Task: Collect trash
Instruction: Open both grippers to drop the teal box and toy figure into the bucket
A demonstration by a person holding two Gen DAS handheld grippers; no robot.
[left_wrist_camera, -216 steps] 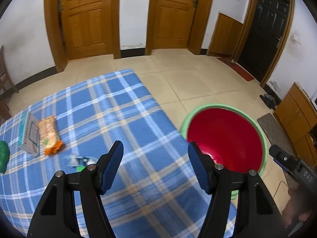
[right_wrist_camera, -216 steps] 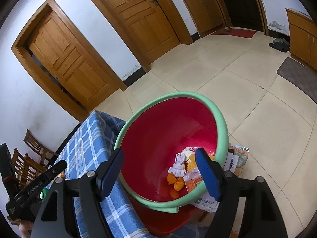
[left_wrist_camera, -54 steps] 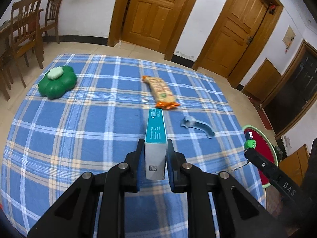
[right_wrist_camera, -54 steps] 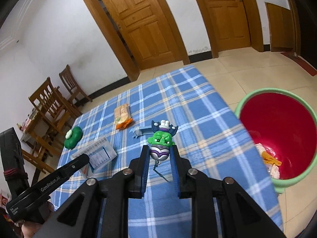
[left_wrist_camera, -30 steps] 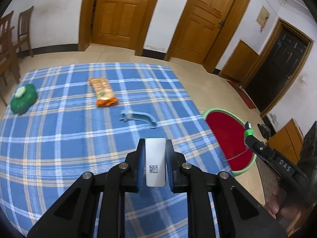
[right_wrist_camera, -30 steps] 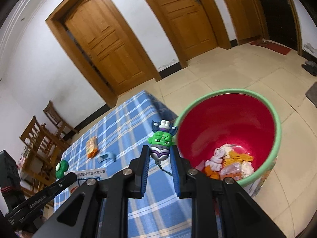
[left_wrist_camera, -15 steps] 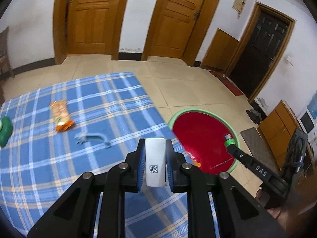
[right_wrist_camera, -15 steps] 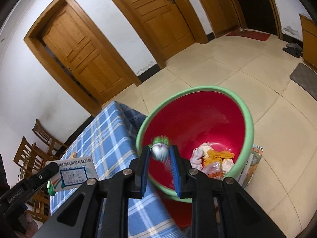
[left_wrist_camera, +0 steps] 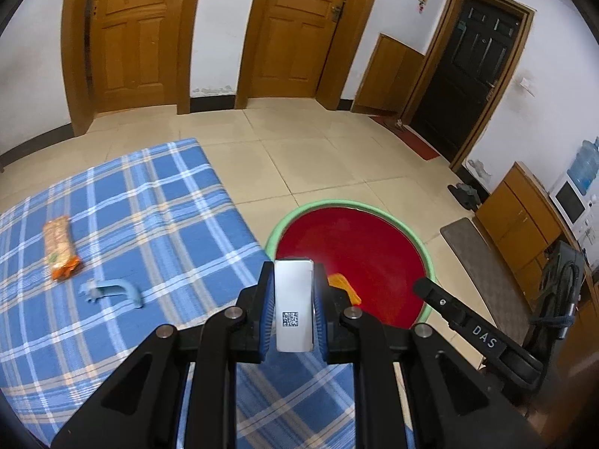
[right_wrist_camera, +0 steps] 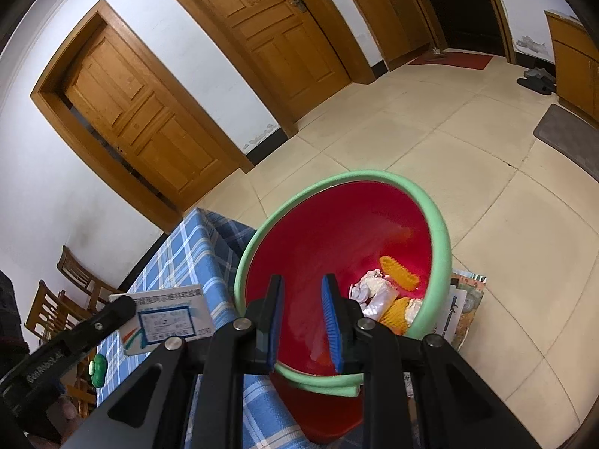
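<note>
My left gripper is shut on a white and teal box, held over the table's right edge next to the red bin with a green rim. The box also shows in the right wrist view. My right gripper is slightly open and empty, over the near rim of the bin. Wrappers and orange scraps lie in the bin's bottom. An orange snack packet and a pale blue plastic piece lie on the blue checked tablecloth.
A green toy lies on the table near wooden chairs. Papers lie on the tiled floor beside the bin. Wooden doors, a cabinet and a doormat stand around the room.
The green and purple toy has left my right gripper, whose jaws have parted over the bin. My left gripper has carried the box right, closer to the bin.
</note>
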